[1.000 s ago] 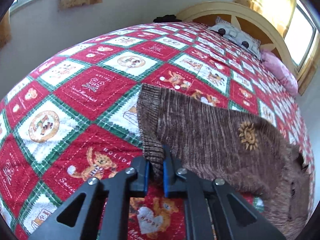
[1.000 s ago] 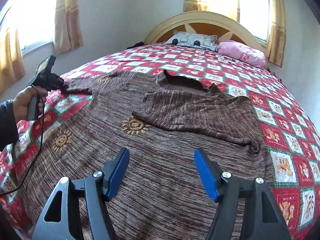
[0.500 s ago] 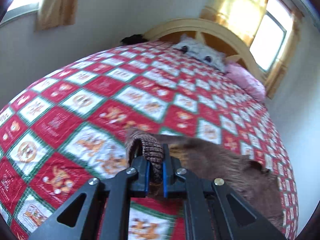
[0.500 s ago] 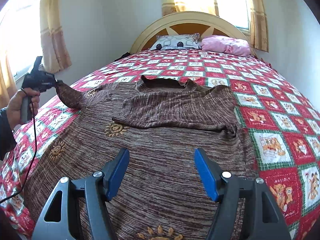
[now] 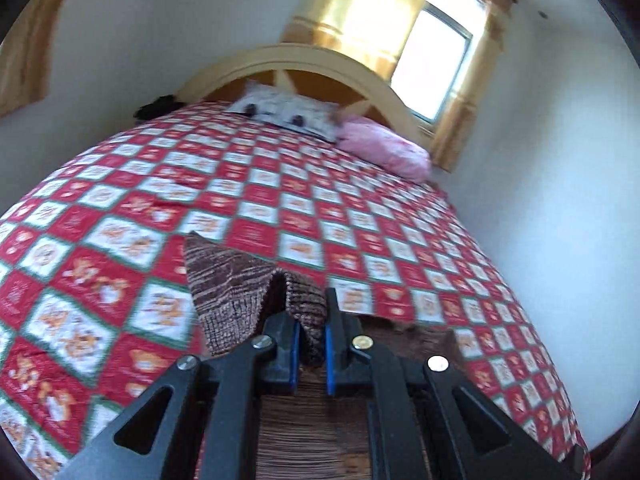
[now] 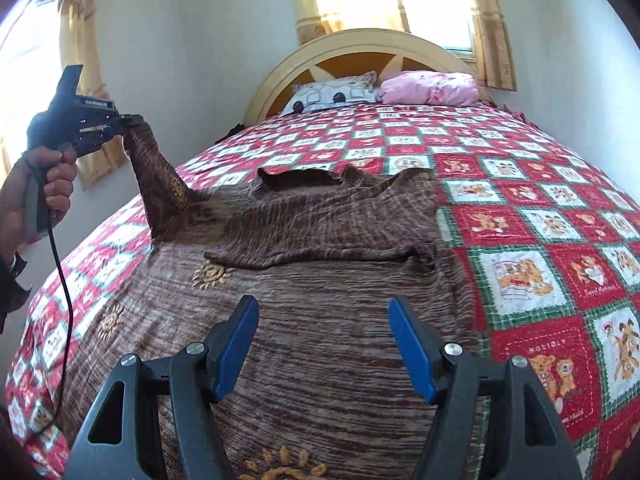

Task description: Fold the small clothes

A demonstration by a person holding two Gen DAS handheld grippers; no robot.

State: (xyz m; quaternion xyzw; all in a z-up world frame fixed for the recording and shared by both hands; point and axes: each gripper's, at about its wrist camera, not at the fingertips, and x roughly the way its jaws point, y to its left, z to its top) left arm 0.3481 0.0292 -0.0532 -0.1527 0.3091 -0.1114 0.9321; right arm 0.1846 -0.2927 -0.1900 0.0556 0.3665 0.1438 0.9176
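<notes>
Brown knit sweater (image 6: 320,320) spread flat on the quilted bed (image 6: 540,240), one sleeve folded across the chest. Other sleeve's cuff (image 5: 308,312) pinched in the closed left tool (image 5: 311,344), lifted off the quilt toward ten o'clock. Right tool (image 6: 322,344) gaping wide at six o'clock above the hem, gripping nothing.

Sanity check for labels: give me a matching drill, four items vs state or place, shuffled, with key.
Items:
1. left gripper
2. right gripper
3. brown sweater
4. pink pillow

States:
A. by the headboard
B. jaws apart, nothing between them
C. shut on a sleeve cuff, lifted
D. spread on the quilt, one sleeve folded across

Pairs: 1-C, 2-B, 3-D, 4-A
</notes>
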